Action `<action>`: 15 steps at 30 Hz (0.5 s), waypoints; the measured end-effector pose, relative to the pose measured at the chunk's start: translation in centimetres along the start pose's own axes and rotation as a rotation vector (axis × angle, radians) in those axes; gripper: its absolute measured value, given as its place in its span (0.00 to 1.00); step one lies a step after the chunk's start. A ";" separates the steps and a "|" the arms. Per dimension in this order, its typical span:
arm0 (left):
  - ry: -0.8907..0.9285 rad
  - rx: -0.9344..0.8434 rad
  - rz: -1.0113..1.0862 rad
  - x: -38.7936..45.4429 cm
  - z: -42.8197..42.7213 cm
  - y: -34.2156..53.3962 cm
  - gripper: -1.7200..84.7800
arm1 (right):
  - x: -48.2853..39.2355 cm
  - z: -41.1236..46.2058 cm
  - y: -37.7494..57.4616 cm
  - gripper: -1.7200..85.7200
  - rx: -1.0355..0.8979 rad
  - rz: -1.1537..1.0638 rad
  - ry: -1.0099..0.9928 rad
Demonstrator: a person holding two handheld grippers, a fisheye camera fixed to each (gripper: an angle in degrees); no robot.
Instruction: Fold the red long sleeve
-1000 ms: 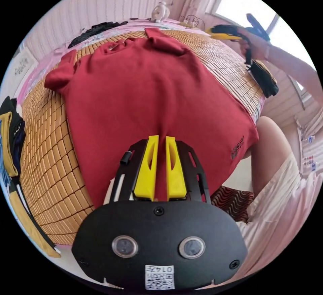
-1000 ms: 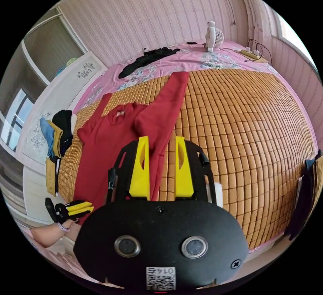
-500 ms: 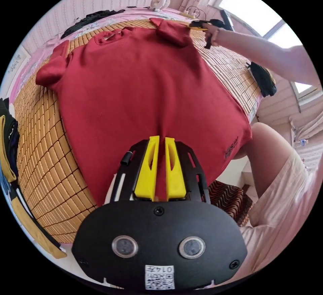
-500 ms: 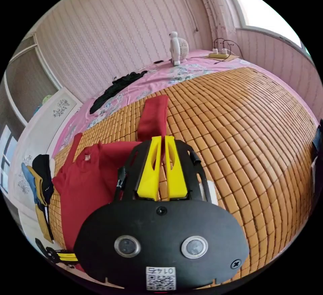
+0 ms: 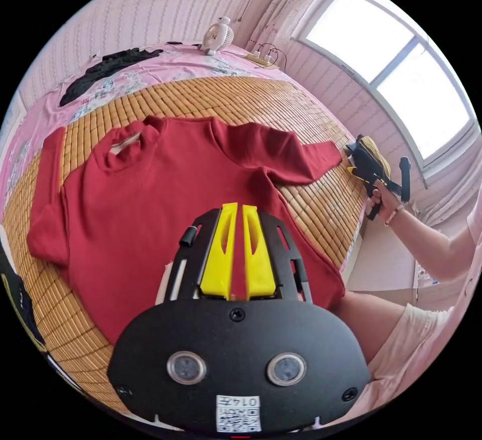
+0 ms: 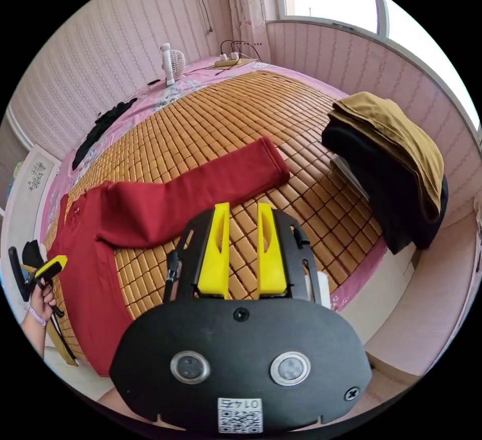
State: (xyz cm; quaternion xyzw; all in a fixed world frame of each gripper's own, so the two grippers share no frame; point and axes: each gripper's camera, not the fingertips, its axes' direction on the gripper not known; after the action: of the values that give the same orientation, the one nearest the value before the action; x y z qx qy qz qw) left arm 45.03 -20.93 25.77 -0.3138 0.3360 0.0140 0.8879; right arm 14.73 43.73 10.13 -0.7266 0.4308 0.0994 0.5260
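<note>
The left gripper [image 5: 233,249] has its jaws clamped on the red long sleeve's [image 5: 165,199] hem; the right gripper's [image 6: 242,252] are apart. Pulling may bunch the spread sleeves.

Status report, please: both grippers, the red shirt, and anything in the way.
Left gripper shut over shirt hem. Right gripper open, off the sleeve. Shirt flat on mat; clothes pile at the edge.

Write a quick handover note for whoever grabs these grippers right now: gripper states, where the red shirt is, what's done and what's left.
Left gripper: shut on the red long sleeve shirt at its hem.
Right gripper: open, holding nothing, above the bamboo mat just short of the sleeve.
Shirt lies flat on the mat, that sleeve stretched out sideways.
Done: spread out. Left: all folds.
</note>
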 end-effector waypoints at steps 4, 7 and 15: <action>-0.038 0.004 0.024 0.0 5.1 -7.5 0.03 | -3.1 3.0 -2.7 0.07 -0.046 -0.138 0.089; -0.037 -0.035 0.017 0.1 8.9 -11.4 0.03 | -3.9 3.3 -3.3 0.04 -0.044 -0.204 0.120; -0.193 -0.133 0.110 1.7 14.1 -15.1 0.01 | -2.4 0.9 -5.5 0.02 -0.105 -0.220 0.287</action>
State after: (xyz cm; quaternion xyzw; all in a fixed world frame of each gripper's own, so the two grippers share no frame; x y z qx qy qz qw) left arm 58.16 -25.37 41.16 -0.3501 0.2641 0.1152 0.8913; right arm 17.61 46.19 14.92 -0.8024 0.4137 -0.0412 0.4281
